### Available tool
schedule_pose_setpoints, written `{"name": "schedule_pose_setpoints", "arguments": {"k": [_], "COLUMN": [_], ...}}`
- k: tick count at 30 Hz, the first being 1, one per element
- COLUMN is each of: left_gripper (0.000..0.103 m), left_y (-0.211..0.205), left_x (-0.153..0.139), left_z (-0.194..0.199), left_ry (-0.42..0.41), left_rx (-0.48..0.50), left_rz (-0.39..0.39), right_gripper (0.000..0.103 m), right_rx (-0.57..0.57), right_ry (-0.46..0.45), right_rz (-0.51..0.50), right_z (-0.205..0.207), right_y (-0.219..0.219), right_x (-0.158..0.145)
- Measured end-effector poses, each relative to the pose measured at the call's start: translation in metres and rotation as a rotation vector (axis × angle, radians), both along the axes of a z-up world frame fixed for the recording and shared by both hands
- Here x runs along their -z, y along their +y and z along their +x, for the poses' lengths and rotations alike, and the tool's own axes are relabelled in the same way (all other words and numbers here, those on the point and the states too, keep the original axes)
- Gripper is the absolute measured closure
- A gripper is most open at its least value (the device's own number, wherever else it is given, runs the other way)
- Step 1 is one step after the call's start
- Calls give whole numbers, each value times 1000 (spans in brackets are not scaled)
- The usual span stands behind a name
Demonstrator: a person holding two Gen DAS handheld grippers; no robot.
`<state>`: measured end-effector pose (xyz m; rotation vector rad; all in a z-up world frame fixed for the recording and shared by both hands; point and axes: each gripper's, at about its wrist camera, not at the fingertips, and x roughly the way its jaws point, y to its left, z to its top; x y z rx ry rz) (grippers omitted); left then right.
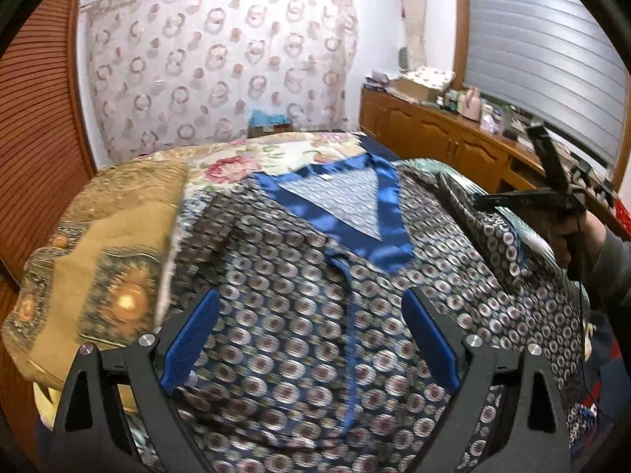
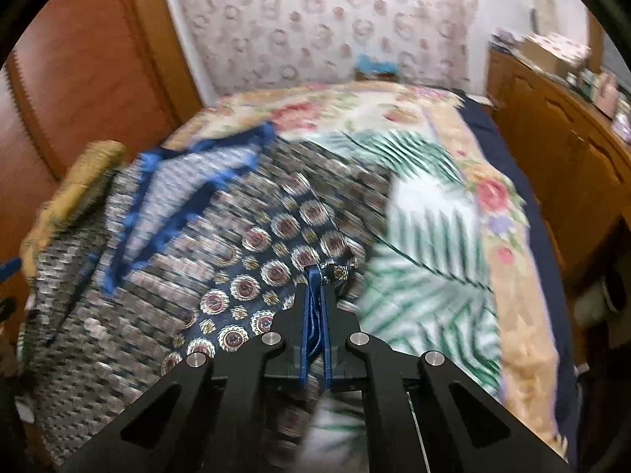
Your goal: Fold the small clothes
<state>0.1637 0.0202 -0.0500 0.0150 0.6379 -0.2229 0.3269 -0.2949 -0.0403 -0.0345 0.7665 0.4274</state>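
Patterned satin pyjama top (image 1: 299, 295) spread on floral bedspread (image 2: 453, 205); right gripper (image 2: 315, 276) clamped on blue-trimmed sleeve cuff (image 2: 313, 307); left gripper (image 1: 311, 335) fingers apart, empty — best carried across taut, laid flat, then released.

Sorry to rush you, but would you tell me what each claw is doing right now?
Left claw: open, empty, above the patterned garment.
Right claw: closed on a blue-trimmed edge of the patterned garment.
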Motion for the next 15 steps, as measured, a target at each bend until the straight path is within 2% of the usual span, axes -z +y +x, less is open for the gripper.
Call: {"name": "schedule_pose_setpoints", "arguments": {"k": [5, 9, 11, 13, 15], "left_gripper": [9, 9, 9, 13, 15], "left_y": [23, 35, 39, 41, 43], "left_x": [0, 4, 6, 9, 9], "left_z": [23, 42, 50, 59, 67], "left_ry": [9, 34, 44, 57, 65], "left_rx": [-59, -82, -85, -86, -83], "left_rz": [14, 15, 21, 31, 37], "right_gripper": [98, 98, 86, 56, 46], "right_rx": [-113, -159, -164, -161, -151], "right_ry": [-61, -86, -91, -100, -100], "right_rz": [1, -50, -76, -86, -80], "right_z": [4, 12, 16, 20, 24], "right_y": [42, 72, 79, 81, 77], "right_x": [-16, -14, -10, -6, -4]}}
